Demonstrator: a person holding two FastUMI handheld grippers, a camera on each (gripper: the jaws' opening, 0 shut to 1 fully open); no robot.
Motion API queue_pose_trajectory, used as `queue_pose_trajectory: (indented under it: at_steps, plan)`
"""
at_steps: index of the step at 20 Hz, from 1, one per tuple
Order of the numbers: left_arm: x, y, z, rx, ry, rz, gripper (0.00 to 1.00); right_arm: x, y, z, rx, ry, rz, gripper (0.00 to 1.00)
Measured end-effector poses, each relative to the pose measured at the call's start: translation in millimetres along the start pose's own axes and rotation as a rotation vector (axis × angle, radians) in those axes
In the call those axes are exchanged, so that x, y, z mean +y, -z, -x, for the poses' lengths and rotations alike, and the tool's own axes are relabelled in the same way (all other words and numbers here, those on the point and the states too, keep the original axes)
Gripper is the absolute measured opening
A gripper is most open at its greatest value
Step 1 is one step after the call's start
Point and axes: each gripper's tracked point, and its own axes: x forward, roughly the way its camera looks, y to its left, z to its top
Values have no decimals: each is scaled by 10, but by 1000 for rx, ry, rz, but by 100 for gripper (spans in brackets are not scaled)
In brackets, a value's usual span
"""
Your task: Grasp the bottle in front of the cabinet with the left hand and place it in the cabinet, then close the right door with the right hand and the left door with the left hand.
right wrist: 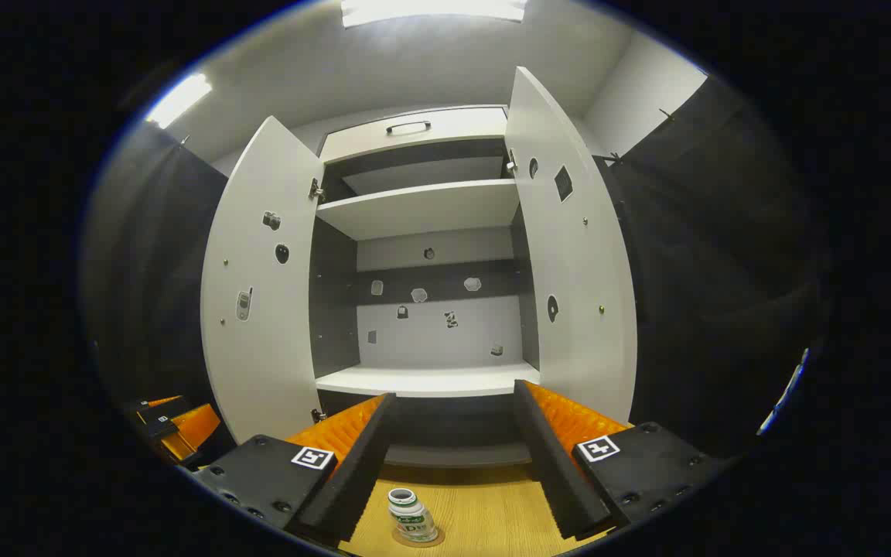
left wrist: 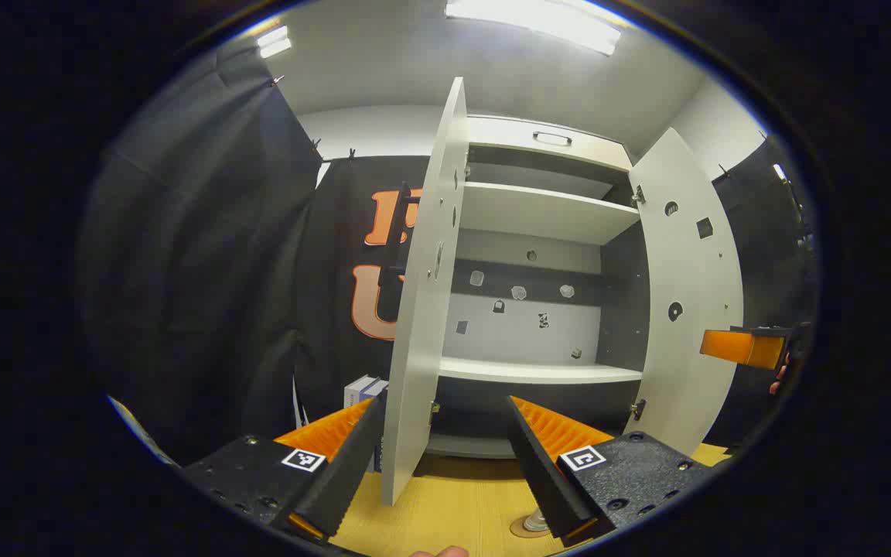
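I'm hovering the left gripper [left wrist: 445,452], jaws wide, above the upright bottle [right wrist: 412,514] while the right gripper [right wrist: 453,456], equally wide, is facing the open cabinet [right wrist: 426,209].

Bottle [right wrist: 412,517] on wooden table [right wrist: 476,518]

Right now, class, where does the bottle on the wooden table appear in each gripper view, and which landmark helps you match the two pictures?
Left gripper view: the bottle peeks out at the bottom edge, partly hidden by a finger of the left hand-held gripper.
Right gripper view: bottom centre, between the fingers of the right hand-held gripper.
Shared landmark: the open cabinet.
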Motion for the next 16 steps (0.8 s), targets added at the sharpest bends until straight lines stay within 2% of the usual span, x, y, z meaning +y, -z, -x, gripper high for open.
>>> queue_pose_trajectory:
  at_steps: [5, 16]
  plan:
    - [-58, -53, 18, -14, 19, -5, 95, -27, 23, 14, 13, 10, -3, 98]
    - [3, -66, 26, -20, 1, -14, 95, -18, -7, -42, 9, 11, -9, 98]
